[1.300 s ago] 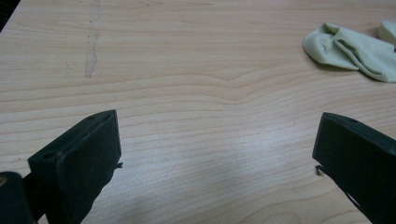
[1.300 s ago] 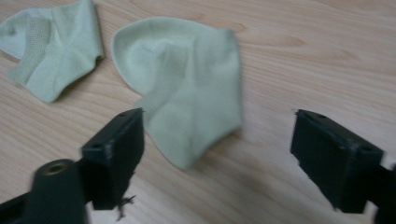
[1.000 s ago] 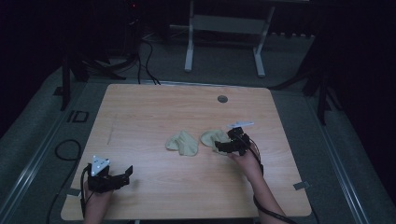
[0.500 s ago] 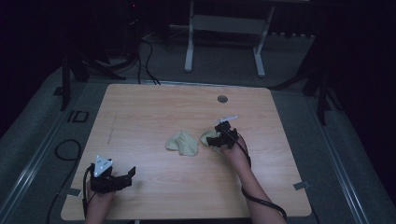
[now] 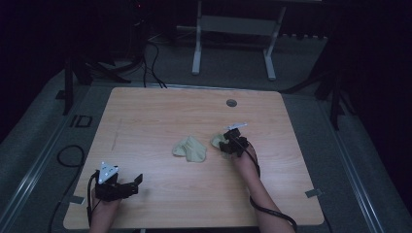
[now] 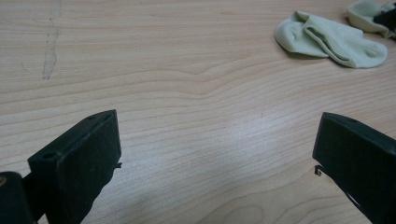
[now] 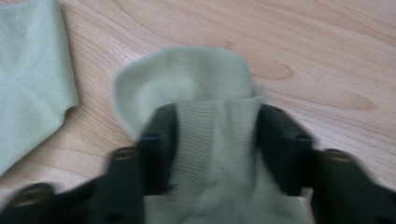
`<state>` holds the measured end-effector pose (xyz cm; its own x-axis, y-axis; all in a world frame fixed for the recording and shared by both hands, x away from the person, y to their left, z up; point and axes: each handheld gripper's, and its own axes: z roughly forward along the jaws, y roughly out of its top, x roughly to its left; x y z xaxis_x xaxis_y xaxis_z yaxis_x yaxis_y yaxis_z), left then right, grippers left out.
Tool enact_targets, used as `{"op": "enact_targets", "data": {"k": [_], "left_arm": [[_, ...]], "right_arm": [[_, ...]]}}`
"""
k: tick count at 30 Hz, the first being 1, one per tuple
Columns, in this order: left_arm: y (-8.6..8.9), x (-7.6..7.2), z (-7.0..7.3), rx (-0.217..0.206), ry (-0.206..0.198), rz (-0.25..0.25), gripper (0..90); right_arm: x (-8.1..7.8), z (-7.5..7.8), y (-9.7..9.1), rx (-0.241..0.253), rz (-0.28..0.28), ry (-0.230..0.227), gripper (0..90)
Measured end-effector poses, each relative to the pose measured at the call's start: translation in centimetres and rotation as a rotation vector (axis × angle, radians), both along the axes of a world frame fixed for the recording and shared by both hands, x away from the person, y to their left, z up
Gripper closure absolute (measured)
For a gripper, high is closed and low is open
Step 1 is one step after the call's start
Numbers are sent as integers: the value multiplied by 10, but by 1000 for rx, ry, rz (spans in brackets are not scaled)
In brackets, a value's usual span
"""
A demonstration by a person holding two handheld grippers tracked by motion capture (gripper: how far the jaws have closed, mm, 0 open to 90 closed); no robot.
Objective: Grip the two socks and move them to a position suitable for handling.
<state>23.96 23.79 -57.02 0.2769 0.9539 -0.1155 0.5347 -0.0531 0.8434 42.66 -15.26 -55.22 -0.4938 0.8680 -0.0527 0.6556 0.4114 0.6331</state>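
Lying between right tongs (image 7: pixel 217 135): sock (image 7: pixel 205 93)

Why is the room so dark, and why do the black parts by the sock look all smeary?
High view: light falls on the table while the room behind is nearly black. Right gripper view: the right gripper, whose jaws have just been closing on the pale green sock, is smeared by motion blur. Left gripper view: sharp wood grain, a soft sheen mid-table, and the second sock in clear focus.

Grommet (image 5: pixel 231 102) in wood table (image 5: pixel 155 116)
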Motion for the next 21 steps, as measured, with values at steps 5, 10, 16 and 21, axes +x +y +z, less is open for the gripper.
{"op": "enact_targets", "data": {"k": [5, 10, 16, 21], "left_arm": [[1, 1, -2, -3, 12, -2, 10], [2, 2, -2, -4, 12, 1, 10], [1, 1, -2, -1, 11, 2, 10], [2, 2, -2, -5, 15, 8, 10]], "right_arm": [[3, 3, -1, -14, 3, 13, 769], [1, 15, -3, -4, 6, 22, 775], [-12, 36, -7, 8, 36, 3, 778], [-33, 51, -9, 29, 66, -17, 777]]}}
